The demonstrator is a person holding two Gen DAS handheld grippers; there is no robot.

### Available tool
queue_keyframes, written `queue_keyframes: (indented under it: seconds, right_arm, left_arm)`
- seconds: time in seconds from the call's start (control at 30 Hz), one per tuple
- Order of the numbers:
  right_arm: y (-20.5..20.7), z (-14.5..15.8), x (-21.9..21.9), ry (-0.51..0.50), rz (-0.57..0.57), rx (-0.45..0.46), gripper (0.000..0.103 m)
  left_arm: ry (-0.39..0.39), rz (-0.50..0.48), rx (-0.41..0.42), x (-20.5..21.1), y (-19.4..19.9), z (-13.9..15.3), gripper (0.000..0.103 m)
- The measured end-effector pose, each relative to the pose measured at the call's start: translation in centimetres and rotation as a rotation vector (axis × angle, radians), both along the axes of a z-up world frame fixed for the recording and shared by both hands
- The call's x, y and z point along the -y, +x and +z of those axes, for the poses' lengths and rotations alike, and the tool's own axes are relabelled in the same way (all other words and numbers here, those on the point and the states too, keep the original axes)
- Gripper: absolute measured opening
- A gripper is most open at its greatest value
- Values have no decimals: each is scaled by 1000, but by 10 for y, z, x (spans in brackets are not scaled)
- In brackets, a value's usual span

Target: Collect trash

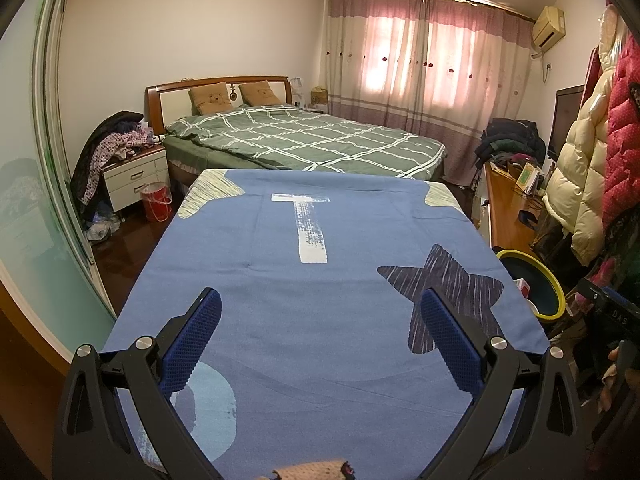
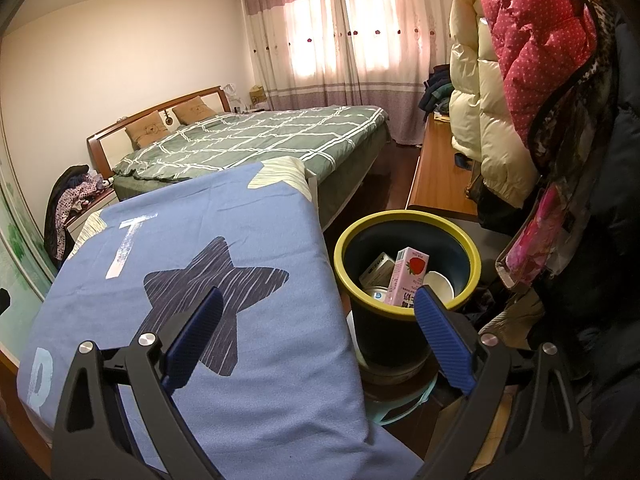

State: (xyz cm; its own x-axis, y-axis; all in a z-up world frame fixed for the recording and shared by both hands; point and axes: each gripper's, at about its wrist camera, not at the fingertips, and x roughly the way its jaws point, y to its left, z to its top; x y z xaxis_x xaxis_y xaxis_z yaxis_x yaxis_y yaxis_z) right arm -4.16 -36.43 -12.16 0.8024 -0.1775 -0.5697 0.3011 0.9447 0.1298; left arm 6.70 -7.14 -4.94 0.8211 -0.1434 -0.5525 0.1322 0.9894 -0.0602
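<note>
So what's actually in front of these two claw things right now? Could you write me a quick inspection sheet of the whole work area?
Surface: table under a blue cloth printed with a star and a T; no loose trash seen on it.
Job's things: yellow-rimmed bin beside the table, holding a pink strawberry carton, a white cup and a grey box.
Clutter: clothes heaped on the nightstand; red bucket on the floor.
Grippers: left gripper and right gripper both open and empty.
Cables: nothing seen.
Surroundings: bed with green checked cover, curtained window, coats hanging on the right.
</note>
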Motion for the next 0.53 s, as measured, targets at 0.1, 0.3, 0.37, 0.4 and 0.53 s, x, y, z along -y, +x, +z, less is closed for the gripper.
queue_keyframes:
  seconds: [0.1, 0.3, 0.37, 0.4, 0.53]
  right_arm:
    - [0, -1, -1, 2, 3, -2, 91]
    - [0, -5, -9, -1, 19, -6, 92]
    - [7, -7, -14, 14, 48, -11, 93]
    - [12, -8, -17, 22, 66, -17, 94]
    - [49, -17, -38, 11, 124, -74, 96]
  left_arm:
    - [1, -2, -2, 1, 1, 0, 98]
    - [-2, -16, -21, 0, 9, -4, 98]
    - [-6, -9, -58, -2, 23, -9, 98]
    - [-5, -6, -76, -3, 33, -14, 98]
    - [49, 20, -120, -4, 79, -33, 98]
